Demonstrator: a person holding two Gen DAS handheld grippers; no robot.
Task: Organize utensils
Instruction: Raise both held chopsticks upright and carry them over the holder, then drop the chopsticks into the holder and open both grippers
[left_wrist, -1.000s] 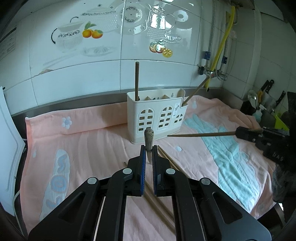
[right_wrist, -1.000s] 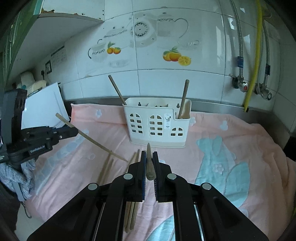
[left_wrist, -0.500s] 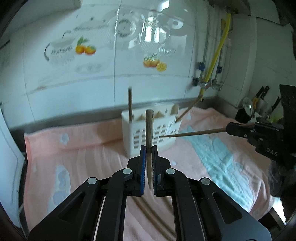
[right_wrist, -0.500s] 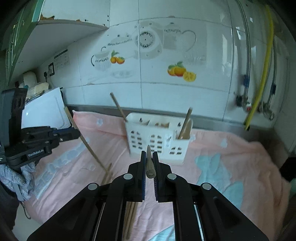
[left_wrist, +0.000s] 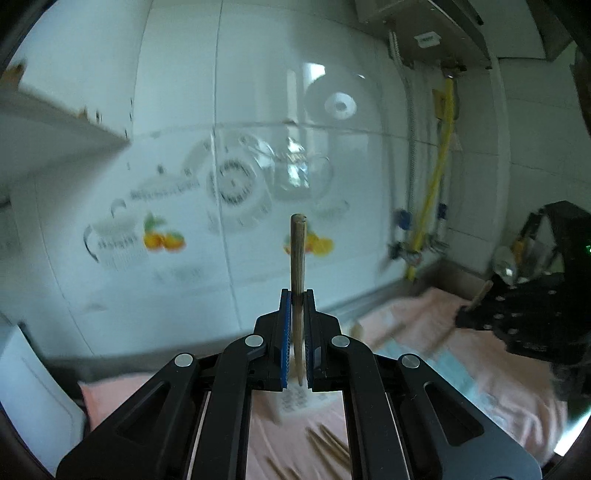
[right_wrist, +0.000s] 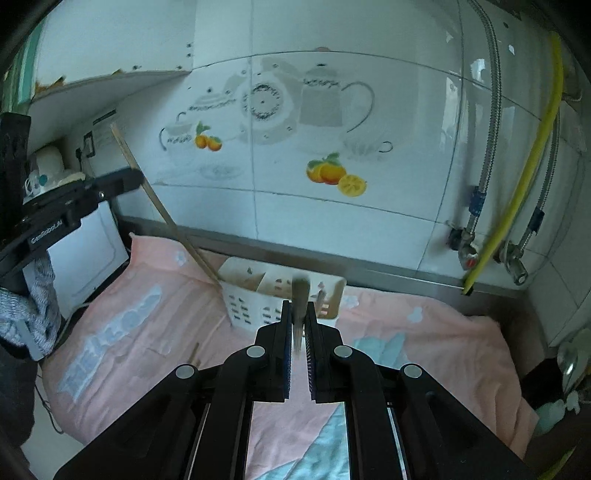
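A: How was the left gripper (left_wrist: 297, 317) set?

B: Its jaws were clamped on a chopstick (left_wrist: 297, 258), which stood nearly upright between the blue pads, the blunt end up against the tiled wall (left_wrist: 184, 110). From the right wrist view the same stick (right_wrist: 162, 210) slanted down toward the left end of the caddy (right_wrist: 258, 295).

A: And the right gripper (right_wrist: 298, 328)?

B: It was closed too, pinching a second chopstick (right_wrist: 300, 295). That stick rose between the pads, its blurred top in front of the caddy's rim.

A: Where did the caddy sit?

B: On the pink towel (right_wrist: 424, 332), near the wall and straight ahead of the right gripper. It was white with small cut-out windows and dividers inside. What stood in the compartments was too blurred to tell.

A: Anything loose?

B: A few more chopsticks (left_wrist: 328, 443) lay on the towel below the left gripper. One more (right_wrist: 194, 354) showed left of the right gripper.
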